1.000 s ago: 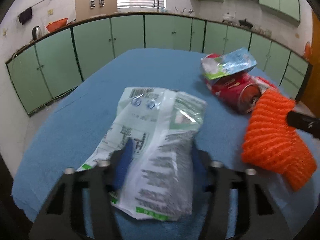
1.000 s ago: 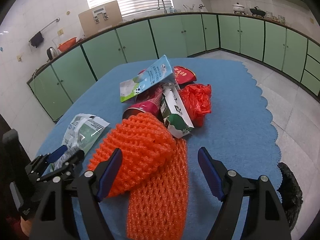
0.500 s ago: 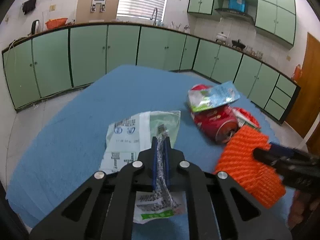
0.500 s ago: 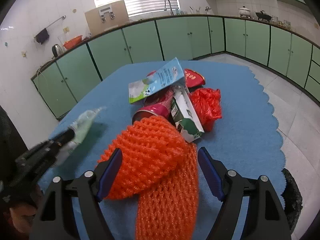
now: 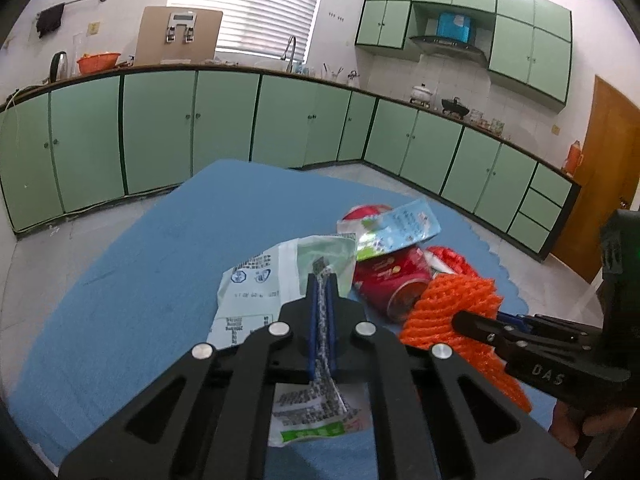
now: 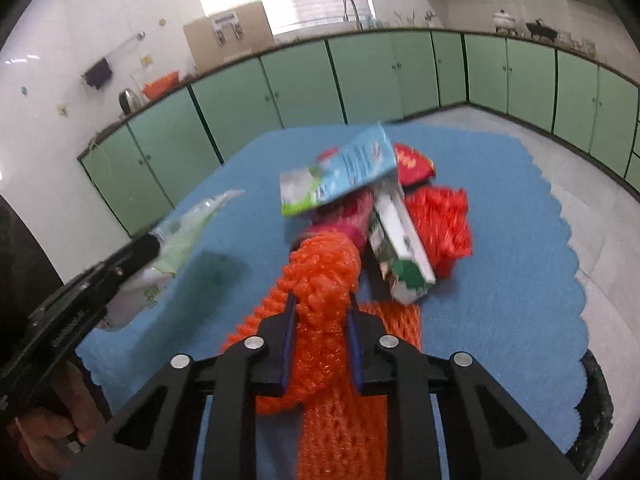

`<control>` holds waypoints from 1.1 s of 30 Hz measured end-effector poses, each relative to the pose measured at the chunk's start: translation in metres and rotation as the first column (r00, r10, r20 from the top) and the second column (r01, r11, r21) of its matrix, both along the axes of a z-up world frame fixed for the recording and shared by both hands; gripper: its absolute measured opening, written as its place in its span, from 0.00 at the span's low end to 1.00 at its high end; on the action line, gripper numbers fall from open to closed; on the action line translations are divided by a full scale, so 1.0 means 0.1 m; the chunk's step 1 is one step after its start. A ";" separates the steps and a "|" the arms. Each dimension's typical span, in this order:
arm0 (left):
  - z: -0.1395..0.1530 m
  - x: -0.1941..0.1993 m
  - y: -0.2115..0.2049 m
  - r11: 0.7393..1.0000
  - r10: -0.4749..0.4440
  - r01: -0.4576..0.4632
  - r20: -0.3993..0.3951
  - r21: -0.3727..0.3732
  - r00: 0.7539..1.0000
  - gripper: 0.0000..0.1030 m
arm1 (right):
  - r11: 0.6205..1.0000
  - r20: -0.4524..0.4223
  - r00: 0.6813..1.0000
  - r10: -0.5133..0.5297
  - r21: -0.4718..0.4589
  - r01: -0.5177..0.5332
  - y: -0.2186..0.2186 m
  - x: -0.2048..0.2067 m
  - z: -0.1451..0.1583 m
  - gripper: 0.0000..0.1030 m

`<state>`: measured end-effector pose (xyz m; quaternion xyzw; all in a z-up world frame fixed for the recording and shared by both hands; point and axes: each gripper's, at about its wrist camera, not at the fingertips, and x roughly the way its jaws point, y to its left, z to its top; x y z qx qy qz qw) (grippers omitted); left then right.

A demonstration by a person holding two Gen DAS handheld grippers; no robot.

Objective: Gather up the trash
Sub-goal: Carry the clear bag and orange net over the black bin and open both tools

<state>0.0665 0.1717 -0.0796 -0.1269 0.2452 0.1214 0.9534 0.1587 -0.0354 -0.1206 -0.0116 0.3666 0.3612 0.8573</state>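
Blue cloth (image 5: 132, 280) covers the table under both tools. The left gripper (image 5: 321, 280) has its jaws pinched together on a white and green plastic wrapper (image 5: 256, 280), a crumpled fold of it caught between the blue pads (image 5: 312, 320); the rest of the wrapper spreads ahead of the jaws and hangs below them, and in the right wrist view the wrapper (image 6: 180, 236) is clear of the cloth with its shadow beneath.

The right gripper (image 6: 320, 312) has just been closing, and its jaws now press on both sides of an orange foam net (image 6: 324, 280), which bunches up between the pads (image 6: 289, 328) and trails back under the tool. In the left wrist view the same net (image 5: 452, 312) sits just to the right of the left gripper, with the right gripper's fingers (image 5: 480, 326) clamped on it.

Ahead of the right gripper lies the remaining pile: a red can (image 5: 394, 280) on its side touching the net, a light-blue carton (image 6: 340, 172) leaning on top, a white and green box (image 6: 400, 248) just beyond the jaws to the right, and a red net bag (image 6: 440, 220) beside that. A person's hand (image 6: 44, 424) holds the left tool at the lower left.
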 end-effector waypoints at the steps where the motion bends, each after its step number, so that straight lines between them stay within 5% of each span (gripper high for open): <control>1: 0.05 0.00 0.00 1.000 -0.004 0.004 0.011 0.000 1.000 0.03 | 1.000 0.011 1.000 0.001 0.019 -0.002 -0.03 -0.01 0.07 0.21; 11: 0.47 0.05 -0.27 0.996 -0.086 0.083 0.113 0.026 0.990 0.02 | 0.991 0.109 0.993 -0.044 0.132 0.029 -0.42 -0.04 0.64 0.21; 21: 0.61 0.35 -0.97 0.967 -0.255 0.250 0.141 0.052 0.957 0.02 | 0.970 0.161 0.959 -0.232 0.116 0.215 -1.27 -0.07 0.89 0.21; 33: 0.40 0.74 -2.36 0.839 -0.540 0.544 0.141 0.010 0.830 0.02 | 0.880 0.170 0.864 -0.474 0.064 0.471 -2.49 -0.25 0.81 0.21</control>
